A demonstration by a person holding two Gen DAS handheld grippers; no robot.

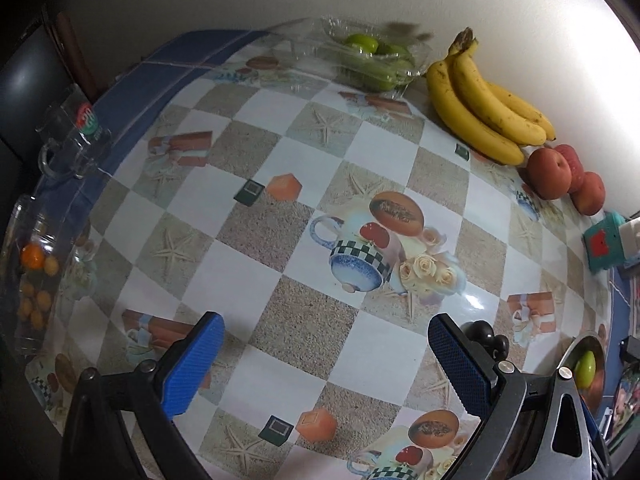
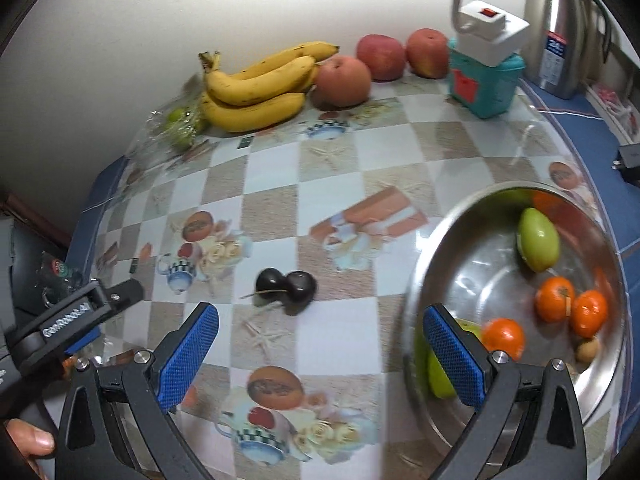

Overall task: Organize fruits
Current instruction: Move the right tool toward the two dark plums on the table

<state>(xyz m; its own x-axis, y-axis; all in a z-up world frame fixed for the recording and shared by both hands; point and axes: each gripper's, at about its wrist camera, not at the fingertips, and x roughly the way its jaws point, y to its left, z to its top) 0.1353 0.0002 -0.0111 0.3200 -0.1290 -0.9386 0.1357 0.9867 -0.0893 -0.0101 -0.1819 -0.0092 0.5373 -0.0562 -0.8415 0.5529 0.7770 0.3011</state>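
A steel bowl (image 2: 448, 240) at the right holds green fruits (image 2: 538, 240), three oranges (image 2: 555, 299) and a small brown fruit. Two dark plums (image 2: 286, 286) lie on the tablecloth left of the bowl; they also show in the left wrist view (image 1: 486, 334) beside the right finger. Bananas (image 2: 256, 88), three apples (image 2: 344, 80) and a clear box of green fruit (image 1: 372, 58) sit along the wall. My right gripper (image 2: 320, 356) is open and empty, just short of the plums. My left gripper (image 1: 326, 364) is open and empty over bare cloth.
A teal box with a white plug adapter (image 2: 486, 60) and a steel thermos (image 2: 560, 36) stand at the back right. Glass mugs (image 1: 74, 136) and a clear container of small orange fruits (image 1: 36, 280) stand at the table's left edge.
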